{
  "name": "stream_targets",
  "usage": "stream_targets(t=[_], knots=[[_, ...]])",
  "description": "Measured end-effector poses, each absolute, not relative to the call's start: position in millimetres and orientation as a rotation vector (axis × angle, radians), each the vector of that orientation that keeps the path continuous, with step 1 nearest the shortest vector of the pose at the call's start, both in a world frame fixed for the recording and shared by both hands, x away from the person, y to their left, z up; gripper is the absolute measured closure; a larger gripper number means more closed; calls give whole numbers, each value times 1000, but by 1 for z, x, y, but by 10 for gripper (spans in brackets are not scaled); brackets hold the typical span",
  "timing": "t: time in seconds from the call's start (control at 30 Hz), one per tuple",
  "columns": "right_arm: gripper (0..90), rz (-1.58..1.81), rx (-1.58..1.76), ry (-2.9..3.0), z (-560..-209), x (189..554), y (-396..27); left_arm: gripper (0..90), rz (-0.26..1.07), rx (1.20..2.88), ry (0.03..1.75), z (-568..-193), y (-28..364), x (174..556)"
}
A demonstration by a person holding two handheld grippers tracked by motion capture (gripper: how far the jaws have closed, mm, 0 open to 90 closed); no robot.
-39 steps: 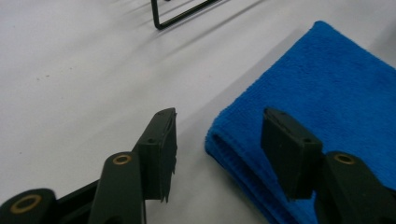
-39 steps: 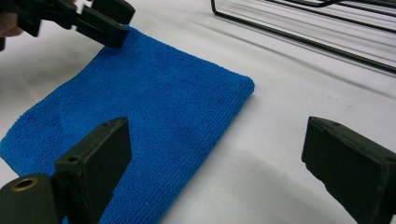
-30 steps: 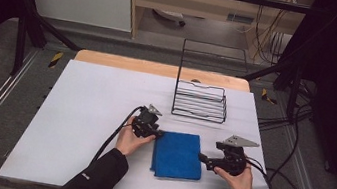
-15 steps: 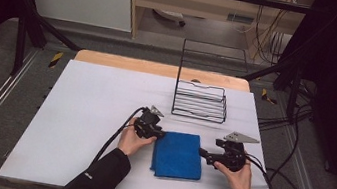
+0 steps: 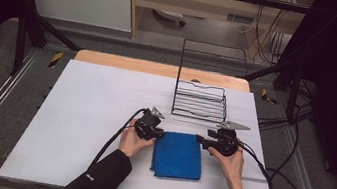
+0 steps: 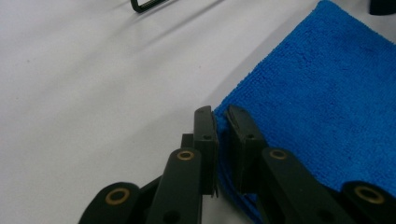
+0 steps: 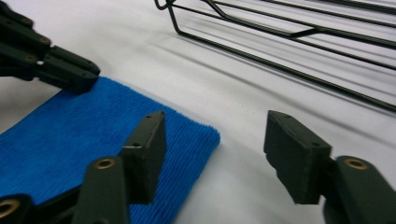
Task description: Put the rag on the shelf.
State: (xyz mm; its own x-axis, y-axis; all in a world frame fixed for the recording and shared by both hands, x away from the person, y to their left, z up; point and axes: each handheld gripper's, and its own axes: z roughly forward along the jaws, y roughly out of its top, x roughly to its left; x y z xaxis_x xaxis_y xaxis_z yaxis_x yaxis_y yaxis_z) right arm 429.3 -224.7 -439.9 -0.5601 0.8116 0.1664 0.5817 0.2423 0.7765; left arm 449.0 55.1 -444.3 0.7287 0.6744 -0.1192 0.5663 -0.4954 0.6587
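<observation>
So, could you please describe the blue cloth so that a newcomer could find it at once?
Start at the white table and go to its near edge. The blue cloth lies flat there between the person's two hands, in front of the black wire rack. It is the only soft, coloured thing there.

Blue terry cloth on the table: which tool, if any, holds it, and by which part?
The left tool pinches the folded blue terry cloth at its far left corner; the right tool is open, holding nothing.

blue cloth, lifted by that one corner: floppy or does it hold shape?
Probably floppy: the blue cloth looks like soft terry lying flat and folded, so it should drape and may unfold. Likely light. The left gripper is shut on its corner; the nap should resist slipping.
</observation>
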Motion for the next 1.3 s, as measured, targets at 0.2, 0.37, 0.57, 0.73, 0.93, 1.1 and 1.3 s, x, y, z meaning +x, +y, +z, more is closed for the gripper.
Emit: stream_targets(t=[0.2,0.37,0.57,0.73,0.93,1.1,1.3], knots=[[532,1178,1300,2302,-447,440,-218,822,196,2237,917,-445,56,449],[596,1137,1326,2349,-449,440,-217,822,210,2235,912,-445,56,448],[700,1145,1353,2379,-452,440,-215,822,208,2231,905,-445,56,448],[818,1168,1383,2398,-452,439,-214,835,200,2203,915,-447,58,447],[868,1201,1415,2371,-449,437,-214,852,133,2140,953,-450,66,449],[874,1267,1414,2321,-442,433,-217,860,130,2116,964,-446,67,447],[875,1310,1373,2281,-433,424,-218,860,154,2068,941,-435,72,438]])
